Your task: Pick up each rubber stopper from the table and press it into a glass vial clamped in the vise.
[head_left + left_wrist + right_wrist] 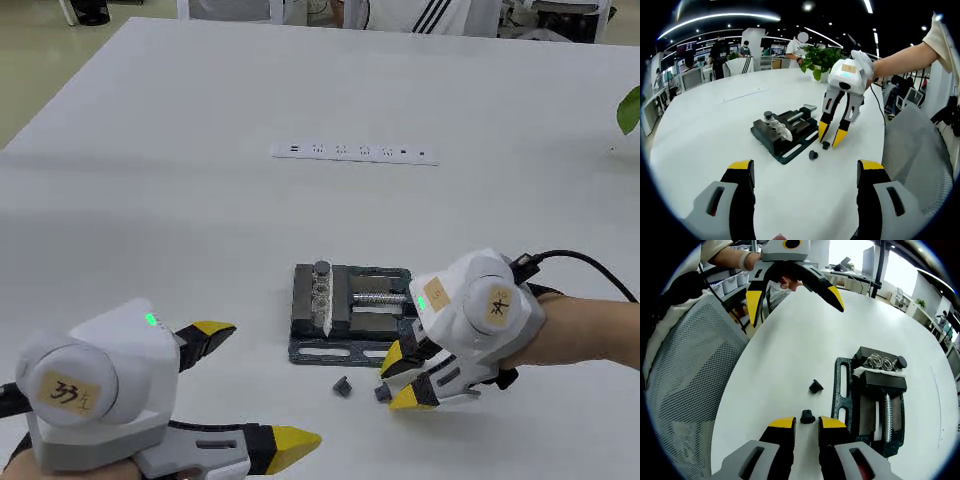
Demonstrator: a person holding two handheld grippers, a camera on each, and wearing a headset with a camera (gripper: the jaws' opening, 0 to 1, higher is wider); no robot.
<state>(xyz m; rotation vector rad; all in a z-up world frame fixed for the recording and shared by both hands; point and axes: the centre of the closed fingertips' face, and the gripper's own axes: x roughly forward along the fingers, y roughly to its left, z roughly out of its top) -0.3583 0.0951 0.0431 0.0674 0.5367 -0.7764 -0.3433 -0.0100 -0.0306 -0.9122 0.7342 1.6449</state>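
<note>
Right tool (806, 422), jaws slightly apart, straddles a stopper (807, 415) on the counter (200, 220) (lining up the pinch). Left tool (805, 166) gapes, idle. Vise (350, 318) steadies the vials (322, 290).

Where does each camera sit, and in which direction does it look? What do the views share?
Head view: on the person's head, looking forward and down at the vise; left gripper, right gripper and a forearm show.
Left gripper view: on the left gripper, looking across the table at the vise and right gripper; own open jaws below.
Right gripper view: on the right gripper, looking down at a rubber stopper between its jaws; left gripper above.
Shared: all show the vise and both grippers.
</note>
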